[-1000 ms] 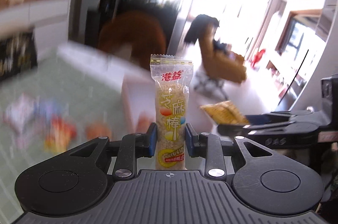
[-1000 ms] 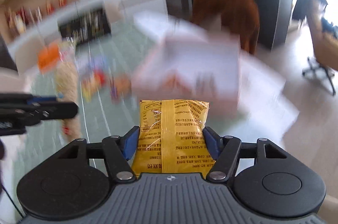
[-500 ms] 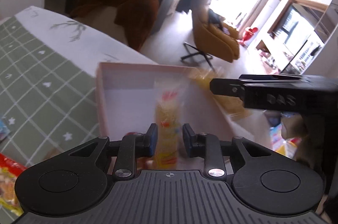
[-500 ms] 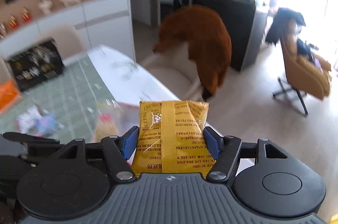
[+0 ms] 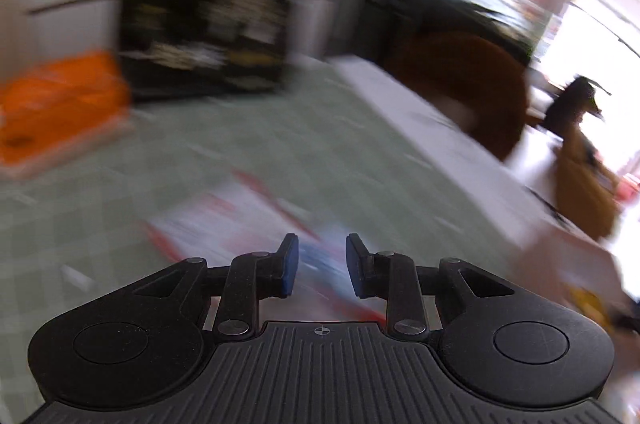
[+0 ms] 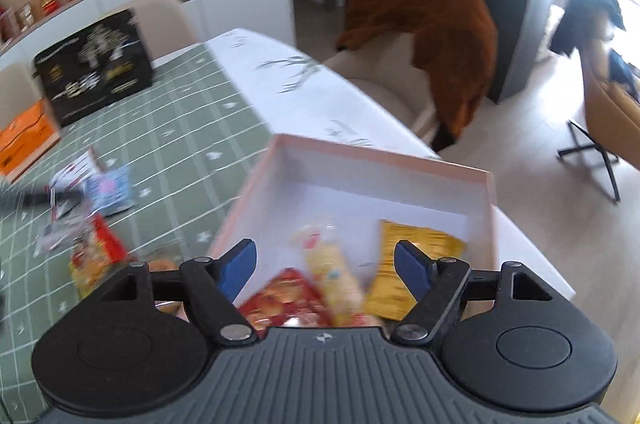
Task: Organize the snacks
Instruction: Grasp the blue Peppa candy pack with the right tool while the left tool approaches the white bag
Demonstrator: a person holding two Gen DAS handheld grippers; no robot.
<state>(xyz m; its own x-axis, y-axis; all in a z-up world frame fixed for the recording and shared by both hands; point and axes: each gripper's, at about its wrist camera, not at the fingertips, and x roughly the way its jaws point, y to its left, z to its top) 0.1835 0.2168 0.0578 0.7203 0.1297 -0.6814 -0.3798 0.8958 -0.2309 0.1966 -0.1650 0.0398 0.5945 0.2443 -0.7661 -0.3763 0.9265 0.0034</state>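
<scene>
Room: one table under a green checked cloth [image 6: 188, 128] with a white border, one chair draped in brown fabric [image 6: 436, 36] beside it, and one tan chair [image 6: 608, 112] farther off.
Box: one shallow pink box [image 6: 400, 160] sat on the table's near right part.
Snacks in box: three counted, namely one yellow packet [image 6: 408, 264], one clear long packet [image 6: 328, 268] and one red packet [image 6: 280, 300].
Snacks on cloth: a loose cluster left of the box, including one blue-and-white packet [image 6: 108, 190] and one red-and-yellow packet [image 6: 96, 256]; blur prevented a full count.
Other items: one black printed box [image 6: 92, 68] and one orange box [image 6: 24, 140] at the table's far end.
Right gripper [image 6: 326, 266]: jaws opening wide above the box, nothing pressed between the pads.
Left gripper [image 5: 318, 266]: jaws narrowly apart, holding nothing, over blurred packets on the cloth.
</scene>
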